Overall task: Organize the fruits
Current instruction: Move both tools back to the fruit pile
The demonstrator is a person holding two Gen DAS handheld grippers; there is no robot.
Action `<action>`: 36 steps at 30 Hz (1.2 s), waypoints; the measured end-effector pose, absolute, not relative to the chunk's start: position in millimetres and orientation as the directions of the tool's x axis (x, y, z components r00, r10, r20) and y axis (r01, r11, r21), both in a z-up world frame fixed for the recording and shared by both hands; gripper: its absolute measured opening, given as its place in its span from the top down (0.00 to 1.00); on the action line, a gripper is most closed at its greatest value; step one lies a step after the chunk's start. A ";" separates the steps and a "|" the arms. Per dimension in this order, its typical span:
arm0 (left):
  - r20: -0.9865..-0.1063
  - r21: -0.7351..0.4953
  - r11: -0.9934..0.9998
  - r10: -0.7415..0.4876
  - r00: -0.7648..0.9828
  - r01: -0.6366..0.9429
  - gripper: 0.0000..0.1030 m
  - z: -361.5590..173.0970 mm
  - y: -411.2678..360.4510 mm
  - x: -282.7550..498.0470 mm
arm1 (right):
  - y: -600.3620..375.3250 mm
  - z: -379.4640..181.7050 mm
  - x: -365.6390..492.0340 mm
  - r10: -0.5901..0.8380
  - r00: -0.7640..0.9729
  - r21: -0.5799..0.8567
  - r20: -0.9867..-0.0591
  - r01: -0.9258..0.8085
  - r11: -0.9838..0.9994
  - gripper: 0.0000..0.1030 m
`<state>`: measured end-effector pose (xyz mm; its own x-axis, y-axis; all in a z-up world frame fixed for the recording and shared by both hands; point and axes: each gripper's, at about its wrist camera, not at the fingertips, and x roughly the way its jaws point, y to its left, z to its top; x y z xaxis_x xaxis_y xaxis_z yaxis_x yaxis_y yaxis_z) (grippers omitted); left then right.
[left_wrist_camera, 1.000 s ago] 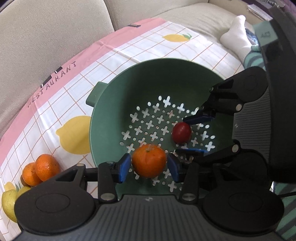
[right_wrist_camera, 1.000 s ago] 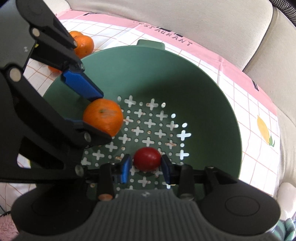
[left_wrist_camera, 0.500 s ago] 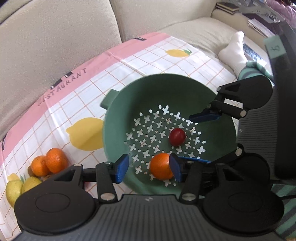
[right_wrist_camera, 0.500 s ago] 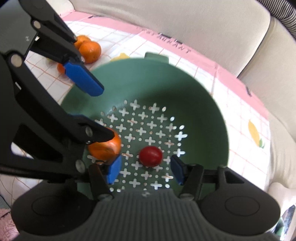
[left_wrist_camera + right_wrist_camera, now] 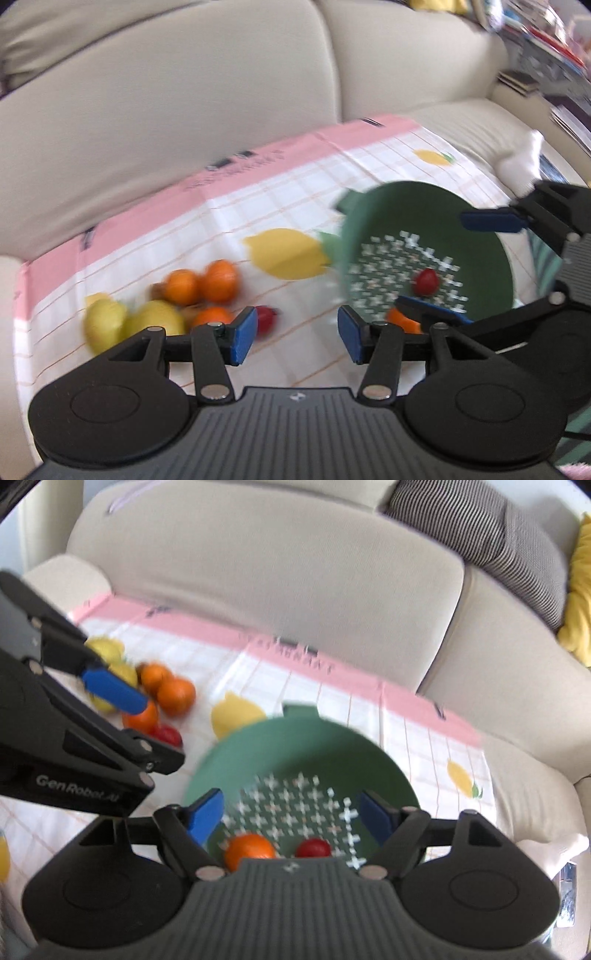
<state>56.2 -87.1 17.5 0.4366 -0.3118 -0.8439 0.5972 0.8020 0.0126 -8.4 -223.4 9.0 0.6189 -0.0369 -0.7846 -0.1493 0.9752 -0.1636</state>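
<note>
Two fruits, an orange [image 5: 250, 850] and a small red fruit [image 5: 313, 848], lie loose in the green colander [image 5: 295, 746], so both grippers look done with this drop: the left gripper [image 5: 293, 335] has its jaws spread and empty over the cloth, and the right gripper [image 5: 291, 814] has just been opening its jaws, nothing between them. More oranges [image 5: 201, 284], yellow fruits [image 5: 129, 323] and another red one [image 5: 266, 320] wait heaped on the lemon-print cloth [image 5: 258, 184] over the sofa [image 5: 166, 92], packed tightly enough that any single pick may nudge its neighbours.
</note>
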 end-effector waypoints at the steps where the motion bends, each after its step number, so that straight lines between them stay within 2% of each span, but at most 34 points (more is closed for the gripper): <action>1: -0.836 0.013 0.816 -0.308 0.454 0.578 0.42 19.1 -77.4 57.4 | -218.7 10.7 -8.3 -0.025 0.629 -0.146 -0.777 -0.142 0.979 0.25; 6: -0.802 -0.012 0.882 -0.290 0.522 0.471 0.42 24.7 -24.1 62.7 | -189.8 21.4 -11.2 0.004 0.686 -0.111 -0.728 -0.124 0.986 0.25; 9: -0.793 -0.023 0.905 -0.276 0.543 0.425 0.42 22.2 0.8 64.9 | -168.2 26.4 -17.2 0.031 0.701 -0.080 -0.713 -0.125 0.989 0.28; 11: -0.790 -0.037 0.913 -0.275 0.548 0.406 0.42 18.1 14.3 65.9 | -158.1 23.9 -15.7 0.051 0.697 -0.053 -0.715 -0.127 0.990 0.35; 16: -0.804 -0.063 0.923 -0.273 0.529 0.381 0.42 2.7 29.6 69.1 | -137.6 7.9 -8.8 0.095 0.677 -0.018 -0.730 -0.157 0.987 0.43; 23: -0.818 -0.083 0.925 -0.276 0.505 0.371 0.43 -19.9 38.1 77.5 | -118.5 -7.6 3.5 0.134 0.651 -0.018 -0.747 -0.222 0.975 0.46; 33: -0.837 -0.080 0.947 -0.234 0.495 0.312 0.42 -34.8 72.6 116.8 | -87.1 -28.5 36.5 0.207 0.625 0.023 -0.752 -0.289 0.957 0.47; 36: -0.843 -0.074 0.949 -0.223 0.489 0.306 0.42 -38.2 78.8 130.1 | -73.0 -35.3 46.7 0.223 0.619 0.032 -0.753 -0.305 0.952 0.42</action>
